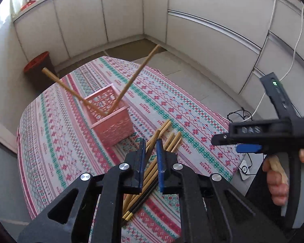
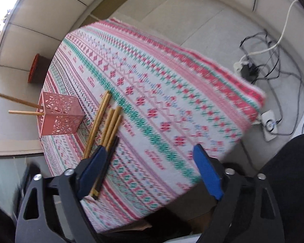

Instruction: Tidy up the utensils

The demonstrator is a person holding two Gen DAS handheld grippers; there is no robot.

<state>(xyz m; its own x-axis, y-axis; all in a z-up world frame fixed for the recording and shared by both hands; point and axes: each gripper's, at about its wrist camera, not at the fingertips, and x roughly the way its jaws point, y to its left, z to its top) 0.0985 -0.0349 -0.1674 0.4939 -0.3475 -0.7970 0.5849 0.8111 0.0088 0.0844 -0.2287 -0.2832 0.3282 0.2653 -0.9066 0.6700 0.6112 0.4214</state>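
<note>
A pink perforated holder (image 1: 109, 121) (image 2: 59, 117) stands on the patterned tablecloth (image 1: 56, 133) with two wooden chopsticks (image 1: 131, 81) leaning out of it. Several more wooden chopsticks (image 1: 173, 139) (image 2: 109, 125) and a dark pair with gold ends (image 1: 139, 202) (image 2: 111, 154) lie beside it. My left gripper (image 1: 151, 143) hovers over this pile, shut on one wooden chopstick (image 1: 153, 143) that slants up between its blue pads. My right gripper (image 2: 150, 147) (image 1: 233, 143) stands open above bare cloth, its left finger close to the lying chopsticks, nothing between its pads.
A dark bin with a red rim (image 1: 37, 64) (image 2: 35, 70) sits on the floor beyond the table. Cables and a power strip (image 2: 251, 68) lie on the floor to the right. White cabinets (image 1: 202, 30) ring the room. A hand (image 1: 277, 182) grips the right tool's handle.
</note>
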